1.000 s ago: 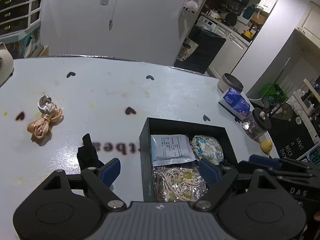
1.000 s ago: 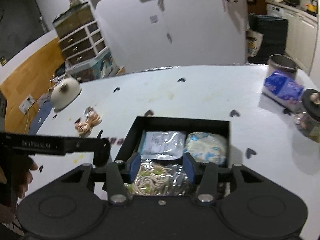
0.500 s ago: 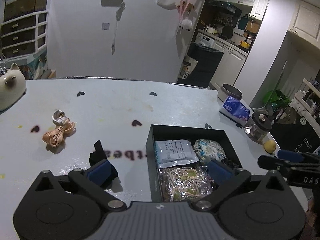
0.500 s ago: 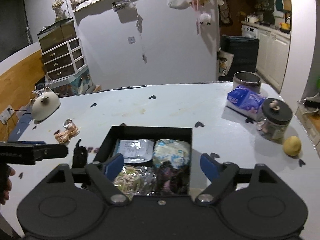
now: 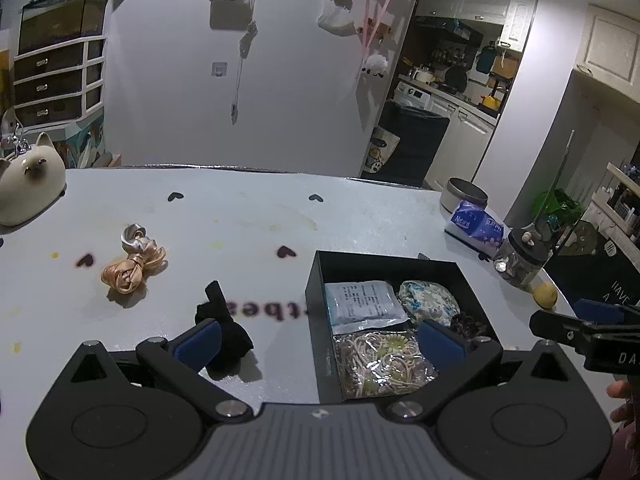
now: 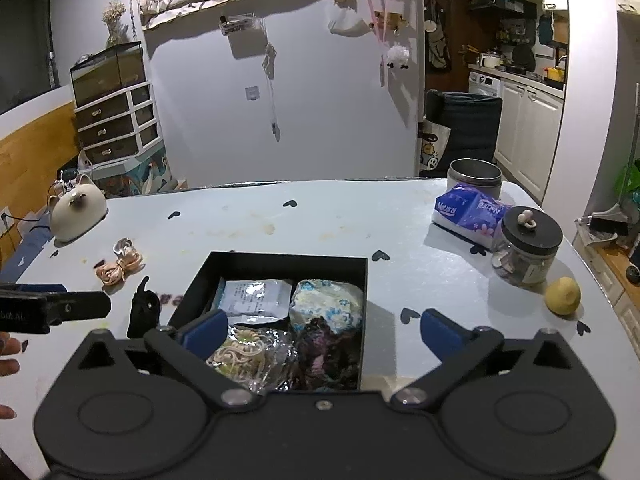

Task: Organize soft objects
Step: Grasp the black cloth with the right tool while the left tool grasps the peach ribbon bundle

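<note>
black box (image 6: pixel 280 268) (packed), ribbon bundle (image 5: pixel 132 270) apart

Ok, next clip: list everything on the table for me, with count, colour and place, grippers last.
black box: 1, black, table centre
white sachet: 1, white, box, far left
floral pouch: 1, white-blue, box, far right
noodle packet: 1, clear, box, near left
dark scrunchie: 1, dark, box, near right
black cloth: 1, black, left of box
ribbon bundle: 1, peach, far left
cat figure: 1, cream, left edge
tissue pack: 1, purple, right
tin: 1, grey, behind tissues
jar: 1, black-lidded glass, right
lemon: 1, yellow, right edge
left gripper: open, empty
right gripper: open, empty
</note>
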The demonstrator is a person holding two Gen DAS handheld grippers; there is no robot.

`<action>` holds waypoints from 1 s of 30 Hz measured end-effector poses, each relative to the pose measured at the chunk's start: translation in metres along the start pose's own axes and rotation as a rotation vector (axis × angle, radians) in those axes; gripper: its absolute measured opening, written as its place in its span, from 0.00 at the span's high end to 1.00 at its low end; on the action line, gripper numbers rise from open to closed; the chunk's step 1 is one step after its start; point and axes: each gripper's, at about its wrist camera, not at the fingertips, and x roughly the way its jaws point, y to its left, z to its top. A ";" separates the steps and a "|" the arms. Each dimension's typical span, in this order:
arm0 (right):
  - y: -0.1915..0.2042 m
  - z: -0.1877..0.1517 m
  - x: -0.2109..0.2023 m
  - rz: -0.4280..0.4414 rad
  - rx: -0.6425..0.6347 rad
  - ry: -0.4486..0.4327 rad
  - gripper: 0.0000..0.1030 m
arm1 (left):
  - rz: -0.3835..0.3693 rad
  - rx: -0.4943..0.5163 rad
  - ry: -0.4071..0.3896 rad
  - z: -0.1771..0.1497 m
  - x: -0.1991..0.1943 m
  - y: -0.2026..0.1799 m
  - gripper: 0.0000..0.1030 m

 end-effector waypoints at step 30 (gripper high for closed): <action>0.145 0.004 0.034 -0.036 0.052 -0.013 0.00 | -0.037 0.066 -0.016 0.037 0.006 0.147 0.00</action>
